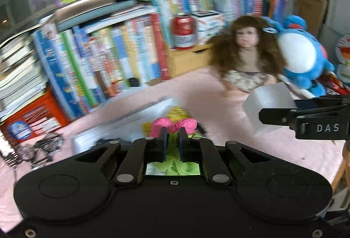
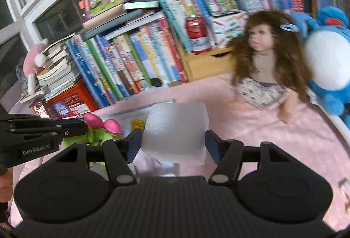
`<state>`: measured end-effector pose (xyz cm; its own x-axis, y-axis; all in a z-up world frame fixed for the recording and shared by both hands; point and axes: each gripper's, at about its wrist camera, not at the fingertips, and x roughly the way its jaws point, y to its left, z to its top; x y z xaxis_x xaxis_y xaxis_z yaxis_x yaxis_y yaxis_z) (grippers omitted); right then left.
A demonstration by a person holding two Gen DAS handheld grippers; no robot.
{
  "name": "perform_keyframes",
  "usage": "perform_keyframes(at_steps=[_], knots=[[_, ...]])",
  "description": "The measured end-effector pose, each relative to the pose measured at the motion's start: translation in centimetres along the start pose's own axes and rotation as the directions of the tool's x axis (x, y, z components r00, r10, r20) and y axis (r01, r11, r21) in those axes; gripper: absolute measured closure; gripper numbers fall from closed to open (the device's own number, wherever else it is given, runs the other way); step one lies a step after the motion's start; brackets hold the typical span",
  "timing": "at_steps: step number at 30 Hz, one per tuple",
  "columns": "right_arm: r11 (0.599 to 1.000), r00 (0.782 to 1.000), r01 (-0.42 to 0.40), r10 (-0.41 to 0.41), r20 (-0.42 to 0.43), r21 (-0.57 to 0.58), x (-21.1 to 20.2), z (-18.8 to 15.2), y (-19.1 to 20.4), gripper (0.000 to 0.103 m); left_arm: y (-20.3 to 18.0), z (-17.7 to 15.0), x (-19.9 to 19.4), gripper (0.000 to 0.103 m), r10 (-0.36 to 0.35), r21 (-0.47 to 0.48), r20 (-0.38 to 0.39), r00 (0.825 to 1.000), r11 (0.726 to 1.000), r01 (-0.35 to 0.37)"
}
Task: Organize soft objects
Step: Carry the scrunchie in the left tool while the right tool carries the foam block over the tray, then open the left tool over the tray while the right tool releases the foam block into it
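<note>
White shallow tray (image 1: pixel 122 128) at 10 o'clock holds yellow packet (image 1: pixel 175 114). Left gripper (image 1: pixel 171 139) clamped tight on pink-budded green fabric flower (image 1: pixel 172 125). Right gripper (image 2: pixel 174 141) half-spread, gripping translucent white foam block (image 2: pixel 175 128).

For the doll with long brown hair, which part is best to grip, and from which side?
Probably the doll's torso, gripped across its sides, approaching from the front. It sits upright facing forward; the loose hair would slip, and the blue plush toy crowds its right in the picture.

Translucent foam block (image 2: pixel 175 133) looks finely pebbled; pink tablecloth (image 2: pixel 273 139) matt and soft; soda can (image 1: pixel 183 31) glossy metal.
</note>
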<state>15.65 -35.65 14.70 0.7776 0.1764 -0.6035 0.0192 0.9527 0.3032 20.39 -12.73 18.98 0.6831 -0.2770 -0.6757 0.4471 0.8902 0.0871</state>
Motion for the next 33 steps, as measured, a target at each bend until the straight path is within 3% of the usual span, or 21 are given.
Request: perform_keyframes(at_steps=[7,17,33], knots=[[0.998,0.998,-0.032,0.030,-0.054,-0.049,4.0,1.1,5.0,0.037,5.9,-1.2,1.2,0.094,0.043,-0.104,-0.016,0.999,0.994,-0.044],[0.995,0.994,-0.027,0.017,-0.106,-0.093,9.7,1.0,10.1,0.037,10.7,-2.7,4.3,0.094,0.095,-0.206,-0.048,0.994,0.973,-0.103],[0.999,0.996,0.006,-0.009,-0.086,-0.035,15.0,0.9,13.0,0.037,15.6,-3.5,8.5,0.094,0.081,-0.355,-0.043,0.996,0.930,-0.091]])
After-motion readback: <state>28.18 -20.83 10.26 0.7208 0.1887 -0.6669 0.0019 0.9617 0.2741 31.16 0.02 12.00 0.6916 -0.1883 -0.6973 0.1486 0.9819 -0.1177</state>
